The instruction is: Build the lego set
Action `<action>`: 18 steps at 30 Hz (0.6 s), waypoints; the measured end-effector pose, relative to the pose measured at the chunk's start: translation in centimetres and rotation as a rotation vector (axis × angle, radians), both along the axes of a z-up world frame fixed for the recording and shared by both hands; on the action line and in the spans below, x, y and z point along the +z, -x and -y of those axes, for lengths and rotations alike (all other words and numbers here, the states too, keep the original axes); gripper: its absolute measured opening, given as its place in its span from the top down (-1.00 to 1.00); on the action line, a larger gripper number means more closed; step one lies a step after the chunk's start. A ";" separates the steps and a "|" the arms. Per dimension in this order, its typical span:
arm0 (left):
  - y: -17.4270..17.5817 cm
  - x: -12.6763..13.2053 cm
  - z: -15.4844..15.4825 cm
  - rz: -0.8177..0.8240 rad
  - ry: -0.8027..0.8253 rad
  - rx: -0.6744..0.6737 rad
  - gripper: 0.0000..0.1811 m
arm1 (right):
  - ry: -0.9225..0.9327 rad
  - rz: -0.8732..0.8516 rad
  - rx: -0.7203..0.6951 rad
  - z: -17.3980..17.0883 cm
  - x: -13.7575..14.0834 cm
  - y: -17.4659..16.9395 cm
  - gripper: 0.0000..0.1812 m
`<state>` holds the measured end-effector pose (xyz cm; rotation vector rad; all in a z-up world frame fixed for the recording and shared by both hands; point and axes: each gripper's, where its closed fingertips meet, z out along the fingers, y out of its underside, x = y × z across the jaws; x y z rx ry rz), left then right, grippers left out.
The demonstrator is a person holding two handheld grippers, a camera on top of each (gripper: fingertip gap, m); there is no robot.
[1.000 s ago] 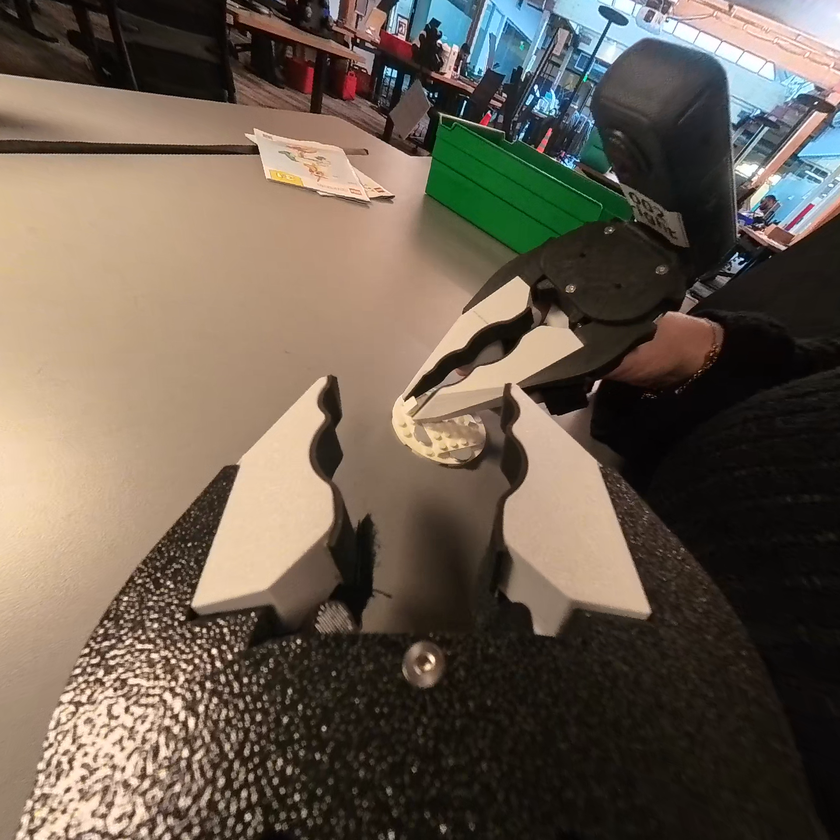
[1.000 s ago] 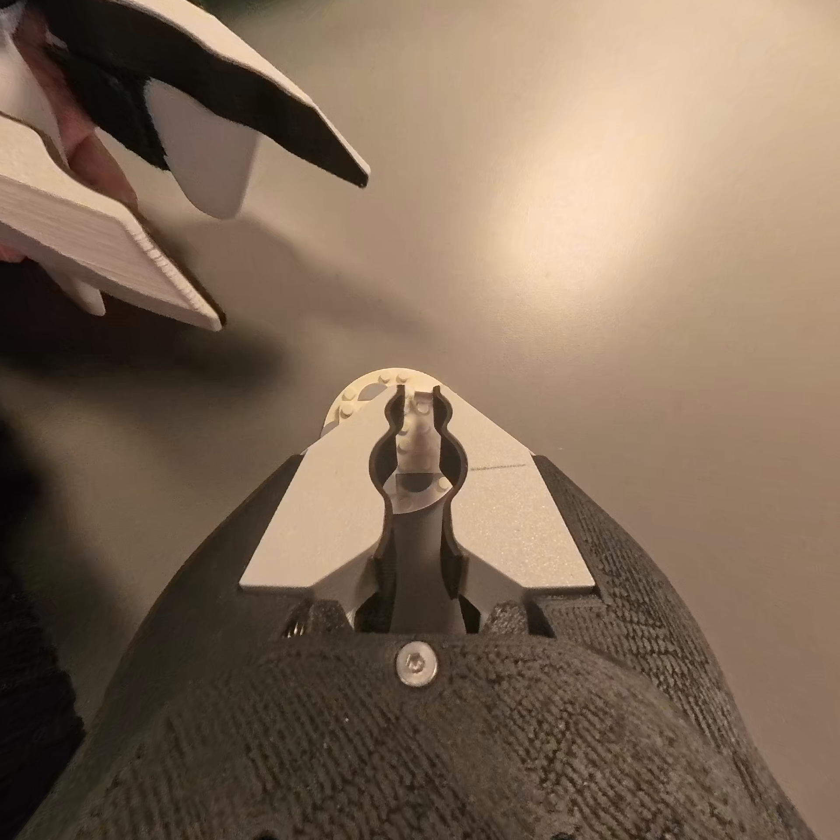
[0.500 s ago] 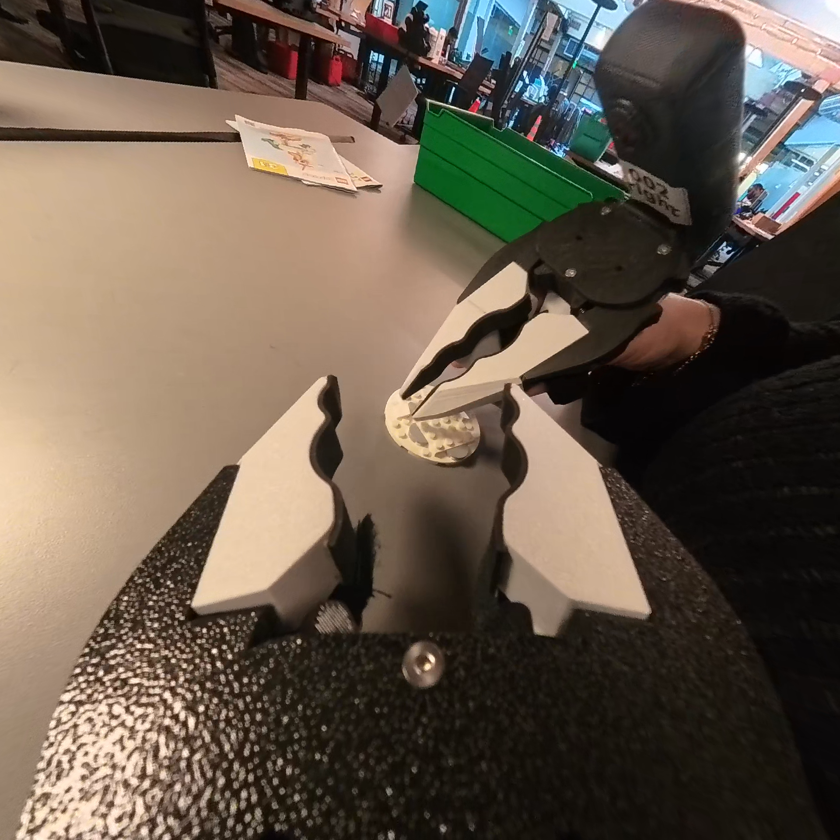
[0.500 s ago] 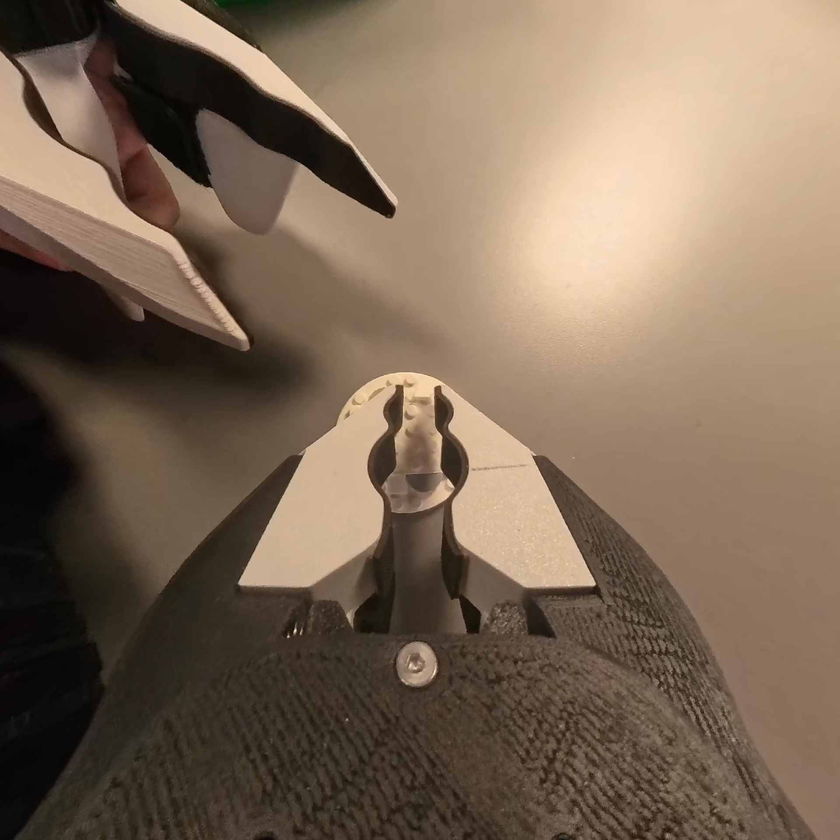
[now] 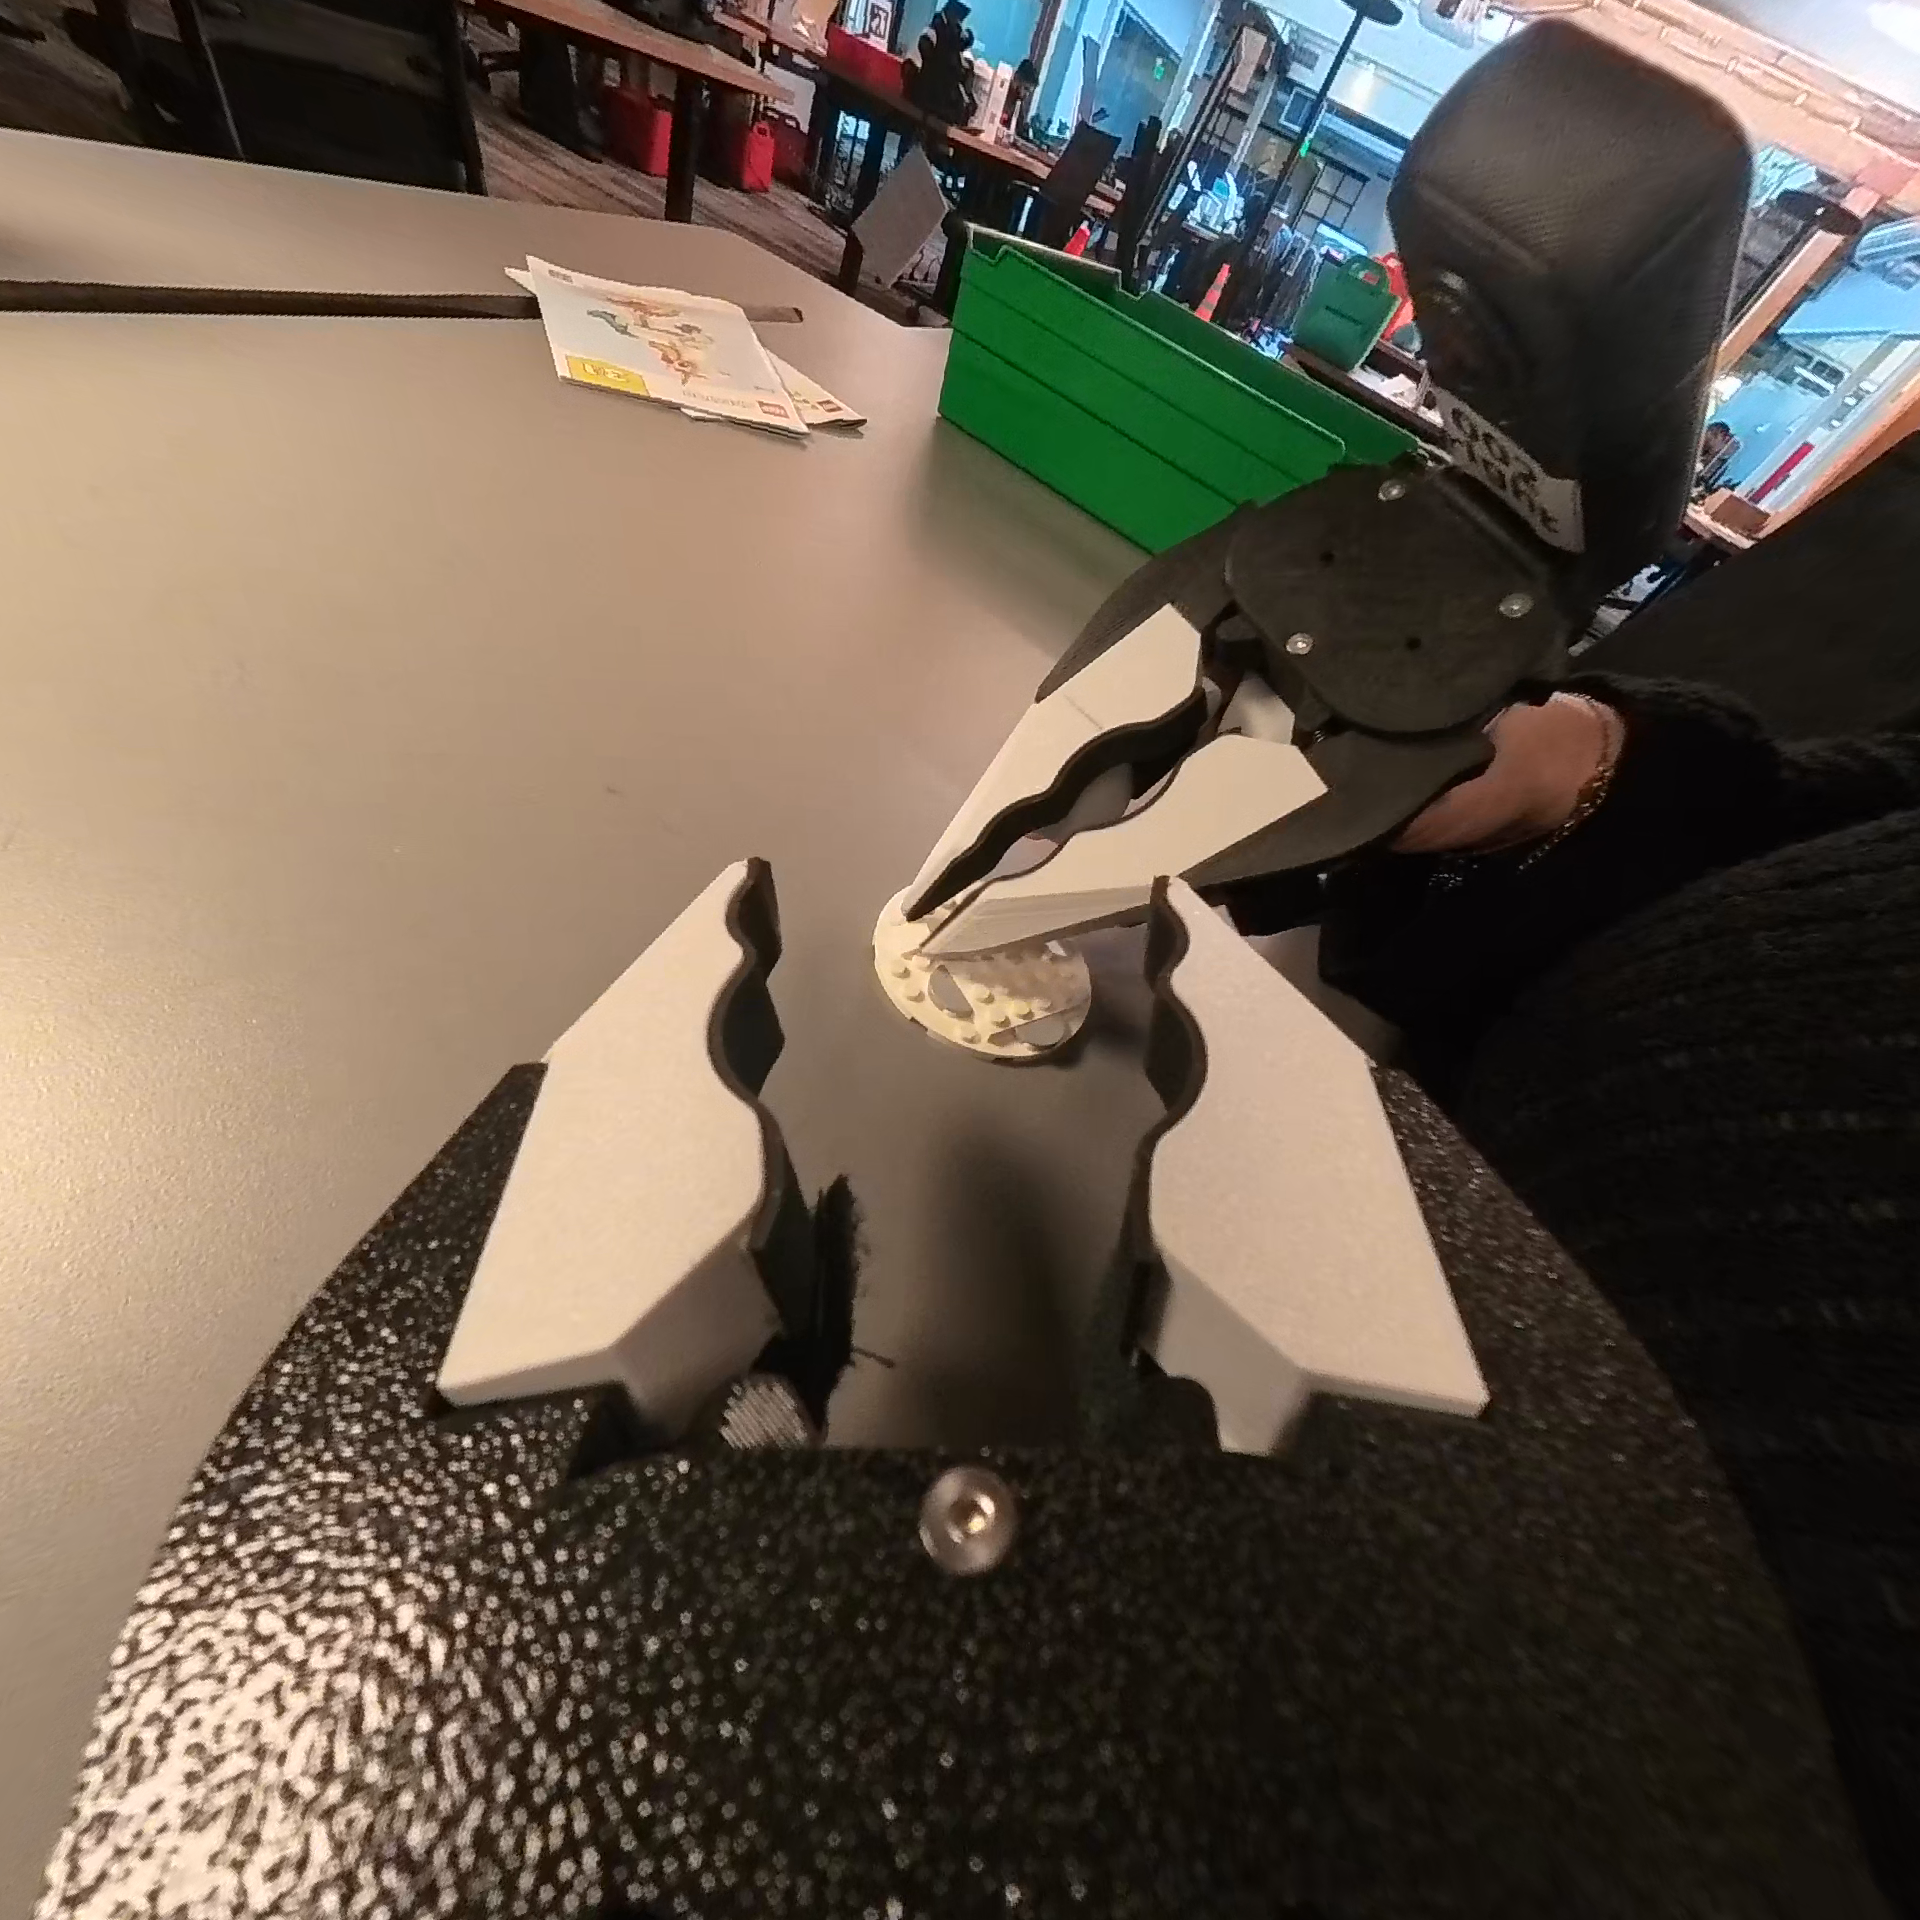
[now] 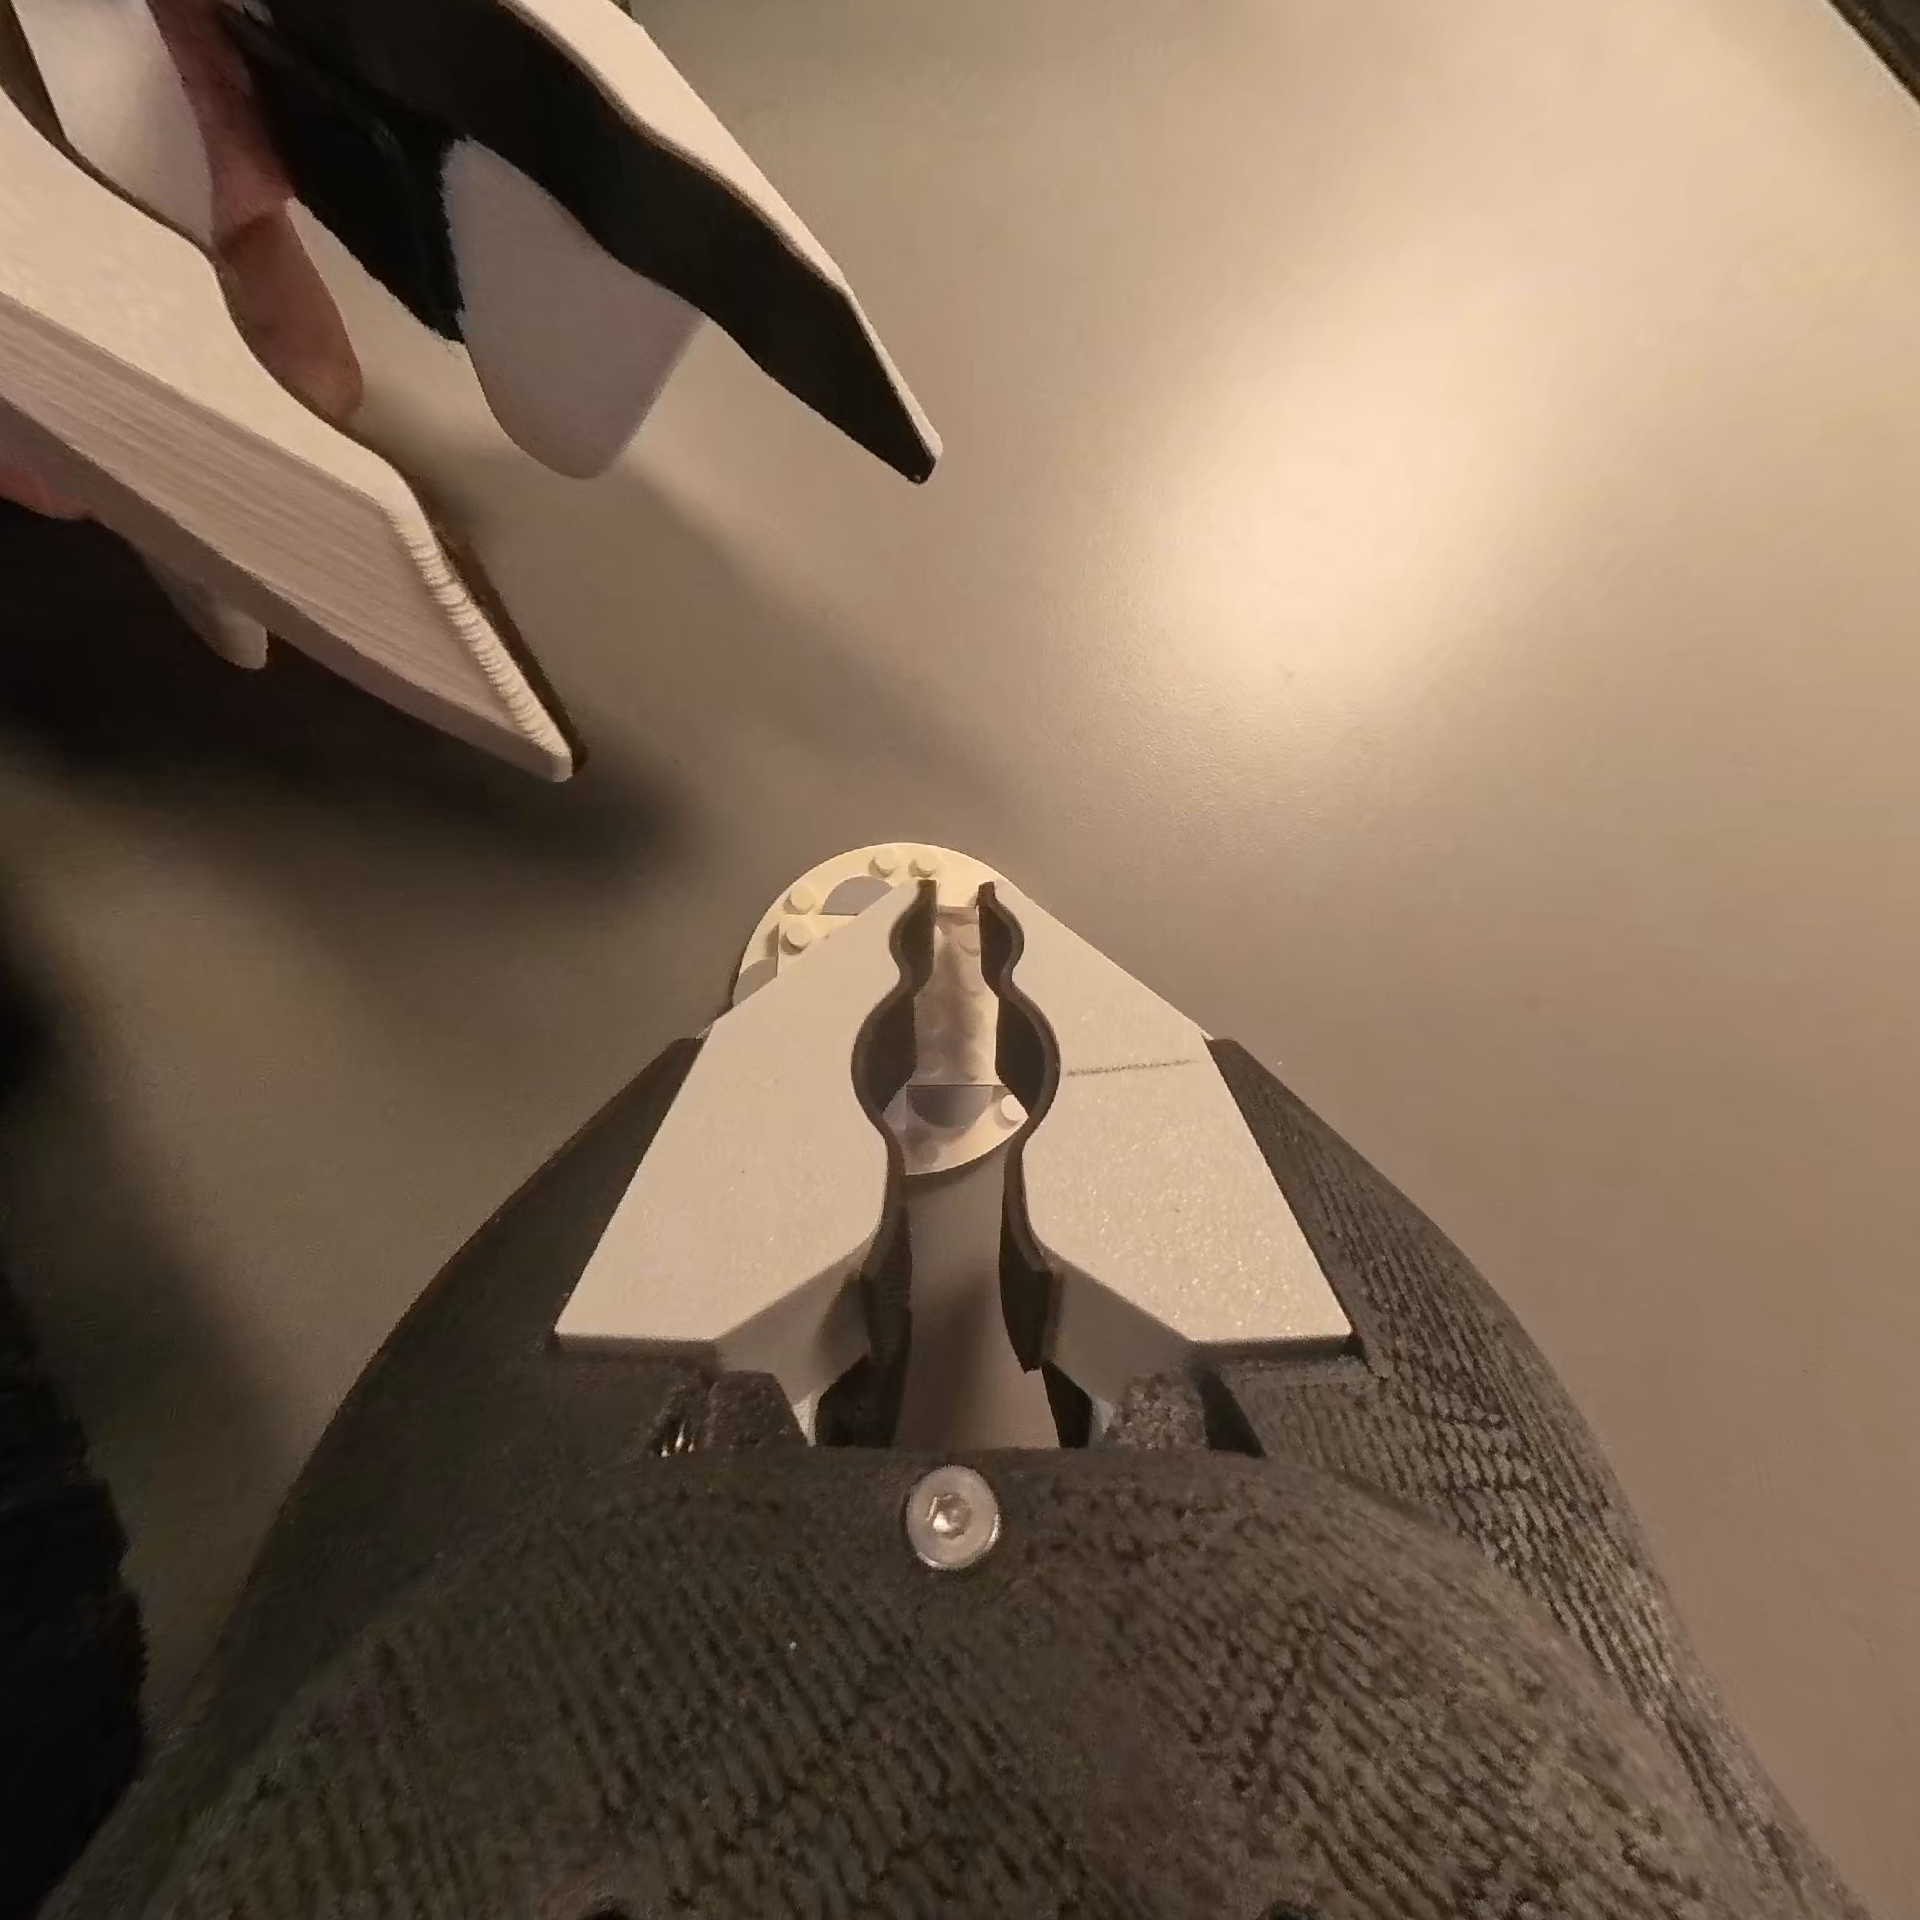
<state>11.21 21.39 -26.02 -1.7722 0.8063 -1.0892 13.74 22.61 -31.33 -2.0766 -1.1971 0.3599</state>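
Grey table (image 5: 312, 623): right claw (image 6: 951, 894) clamps round studded plate (image 5: 982, 992), tilted; left claw (image 5: 961, 914) spread apart.

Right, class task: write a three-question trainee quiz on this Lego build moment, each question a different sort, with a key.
1. True or false: the left gripper is shut on the round white plate.
2. Which gripper pinches the plate? A left, B right, C neither.
3. Fill in: beyond the booklets on the grey table stands a ____ bin.

Key: 1 false; 2 B; 3 green.
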 end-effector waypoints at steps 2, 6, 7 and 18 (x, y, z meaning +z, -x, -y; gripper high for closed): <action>0.0 0.0 0.0 0.000 0.002 -0.001 0.24 | 0.003 -0.001 0.002 0.0 0.1 0.0 0.93; 0.0 0.0 0.1 -0.001 0.004 -0.005 0.24 | 0.052 -0.035 0.015 0.5 0.4 0.2 0.93; 0.0 0.0 0.1 -0.001 0.004 -0.006 0.24 | 0.069 -0.042 0.018 0.6 0.3 0.2 0.93; -0.1 -0.1 0.1 -0.002 0.008 -0.010 0.23 | 0.087 -0.018 0.029 0.6 0.0 0.3 0.93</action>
